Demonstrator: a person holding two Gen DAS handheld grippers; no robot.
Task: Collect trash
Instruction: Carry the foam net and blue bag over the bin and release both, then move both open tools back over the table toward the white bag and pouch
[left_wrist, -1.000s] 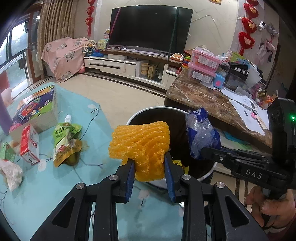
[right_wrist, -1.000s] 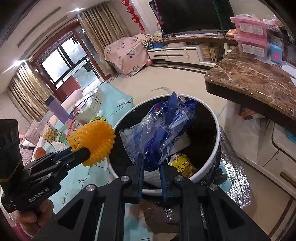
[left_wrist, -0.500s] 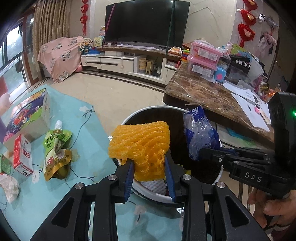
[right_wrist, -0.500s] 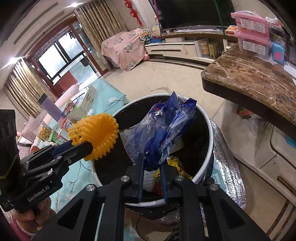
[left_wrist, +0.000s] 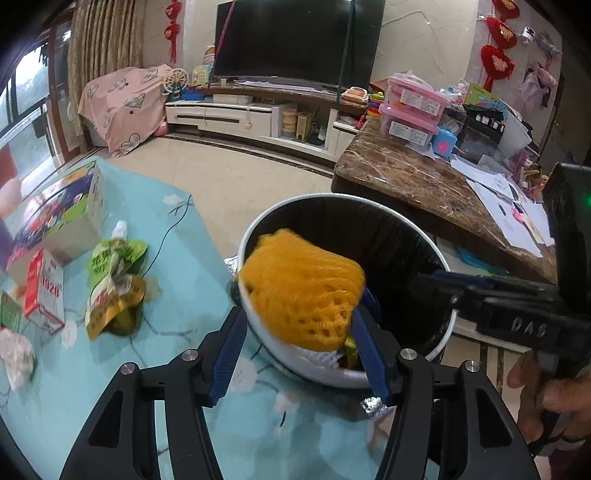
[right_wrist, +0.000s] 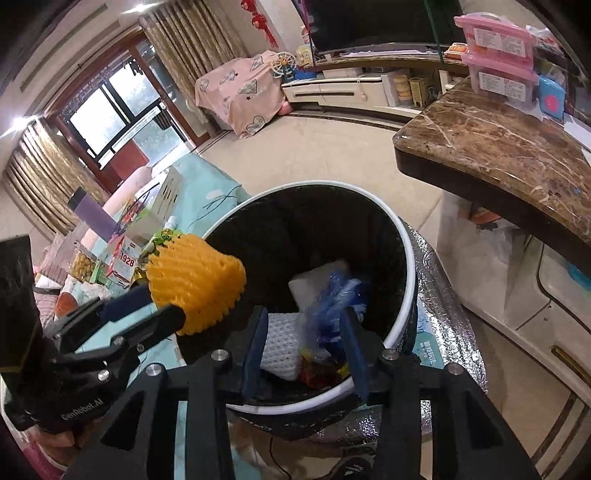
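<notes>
1. I am counting one bin (left_wrist: 439, 254), one orange net (left_wrist: 301, 291), one blue bag (right_wrist: 332, 299), and two pouches (left_wrist: 110, 284) and two cartons (left_wrist: 44, 291) lying on the teal cloth (left_wrist: 184, 266).
2. The net is looking blurred, ribbed and bulging over the bin's near rim; the crumpled bag is sitting inside the bin.
3. My left gripper (left_wrist: 299, 347) is gaping wide beside the net; my right gripper (right_wrist: 303, 347) is gaping wide over the bag.
4. The marble table (right_wrist: 491, 147) is crowding the bin's right side; bare floor is lying beyond it.

A teal cloth-covered table (left_wrist: 192, 236) carries a green pouch (left_wrist: 110, 284), red carton (left_wrist: 44, 291) and box (left_wrist: 55, 218).
</notes>
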